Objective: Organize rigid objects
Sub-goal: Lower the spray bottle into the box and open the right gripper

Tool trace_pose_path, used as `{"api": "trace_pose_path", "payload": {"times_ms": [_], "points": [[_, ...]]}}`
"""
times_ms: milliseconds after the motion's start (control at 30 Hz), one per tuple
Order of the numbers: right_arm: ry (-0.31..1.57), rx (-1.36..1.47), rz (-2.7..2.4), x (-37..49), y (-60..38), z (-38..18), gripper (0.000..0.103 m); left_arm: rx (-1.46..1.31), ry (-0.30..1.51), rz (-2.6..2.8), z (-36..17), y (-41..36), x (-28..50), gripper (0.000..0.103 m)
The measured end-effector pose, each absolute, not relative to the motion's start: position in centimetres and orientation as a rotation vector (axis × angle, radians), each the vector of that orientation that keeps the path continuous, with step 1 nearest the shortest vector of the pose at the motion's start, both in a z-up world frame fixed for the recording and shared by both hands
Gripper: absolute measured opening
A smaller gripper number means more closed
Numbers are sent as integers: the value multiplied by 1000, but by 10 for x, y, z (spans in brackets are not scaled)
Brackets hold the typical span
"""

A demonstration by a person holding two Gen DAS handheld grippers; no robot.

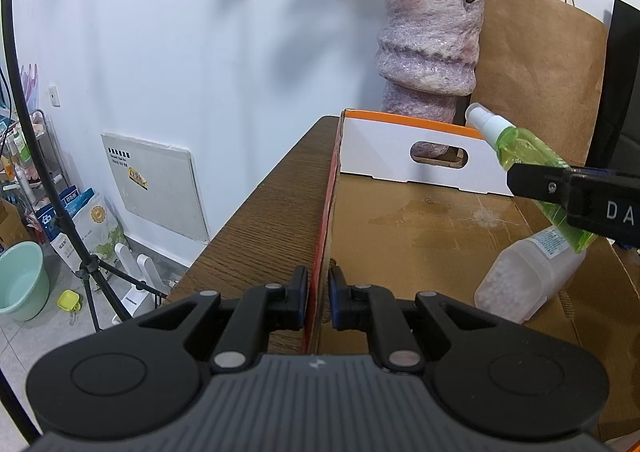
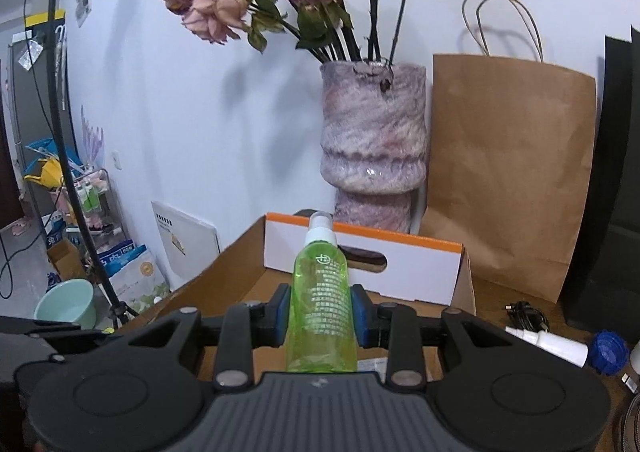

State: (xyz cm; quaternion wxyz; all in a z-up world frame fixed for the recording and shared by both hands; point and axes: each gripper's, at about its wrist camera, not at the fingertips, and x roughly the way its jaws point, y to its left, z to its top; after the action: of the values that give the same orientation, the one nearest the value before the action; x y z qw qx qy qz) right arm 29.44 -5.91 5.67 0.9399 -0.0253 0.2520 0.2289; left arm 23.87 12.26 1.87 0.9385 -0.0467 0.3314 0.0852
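Observation:
My right gripper (image 2: 320, 312) is shut on a green spray bottle (image 2: 320, 292) with a white cap, held over the open cardboard box (image 2: 248, 268); the same green spray bottle (image 1: 524, 155) and right gripper finger (image 1: 536, 181) show at the right of the left wrist view. My left gripper (image 1: 318, 300) is shut on the box's left wall (image 1: 326, 219), one finger outside and one inside. A translucent jar of white beads (image 1: 524, 276) lies on its side on the box floor (image 1: 416, 228), below the bottle.
The box sits on a wooden table (image 1: 264, 219). Behind it stand a purple vase (image 2: 372, 143) with dried roses and a brown paper bag (image 2: 508, 179). A white spray bottle (image 2: 556, 346), a blue cap (image 2: 608, 348) and a black cable (image 2: 528, 314) lie right of the box. A tripod (image 1: 80, 252) stands on the floor at left.

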Motion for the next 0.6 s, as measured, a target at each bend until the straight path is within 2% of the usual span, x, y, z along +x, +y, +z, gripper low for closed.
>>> {"api": "trace_pose_path", "payload": {"times_ms": [233,300,333,367,600], "points": [[529,-55,454,296,-61,54,33,-95,677,175,19,123,239,12],[527,-55,435,296,-63,55,65,-95,676,175,19,122,239,12],[517,-53,421,295,-65,56,91,-95,676,175,19,122,239,12],[499,-54,415,293,-67,57,98,-95,676,175,19,122,239,12],[473,-61,384,288,-74,64,103,-96,676,175,19,122,238,12]]}}
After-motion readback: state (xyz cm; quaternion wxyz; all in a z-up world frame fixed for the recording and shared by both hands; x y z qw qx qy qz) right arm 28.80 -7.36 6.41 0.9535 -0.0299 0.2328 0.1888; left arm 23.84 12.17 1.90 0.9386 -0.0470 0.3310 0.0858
